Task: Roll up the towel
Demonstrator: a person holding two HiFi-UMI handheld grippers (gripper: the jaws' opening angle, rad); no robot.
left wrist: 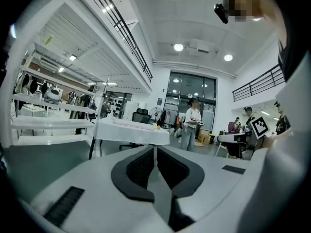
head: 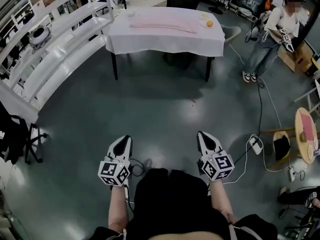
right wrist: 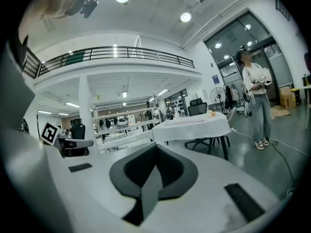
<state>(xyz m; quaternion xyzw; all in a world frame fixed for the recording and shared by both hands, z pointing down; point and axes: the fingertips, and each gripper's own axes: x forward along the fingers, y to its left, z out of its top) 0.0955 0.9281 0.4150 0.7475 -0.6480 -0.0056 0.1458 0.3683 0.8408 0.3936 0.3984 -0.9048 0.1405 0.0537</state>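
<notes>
A pale pink towel (head: 162, 22) lies flat on a table with a white cloth (head: 165, 41) at the far side of the room. The same table shows small in the left gripper view (left wrist: 131, 130) and in the right gripper view (right wrist: 192, 126). My left gripper (head: 126, 140) and right gripper (head: 202, 135) are held low over the grey floor, far short of the table, each pointing toward it. Both are shut with nothing between the jaws, the tips meeting in the left gripper view (left wrist: 155, 149) and in the right gripper view (right wrist: 155, 147).
An orange ball (head: 209, 23) sits on the table's right end. A person (head: 272, 31) stands right of the table. White shelving (head: 50, 49) runs along the left. Cables and a power strip (head: 256, 145) lie on the floor at right, near a small round table (head: 306, 134).
</notes>
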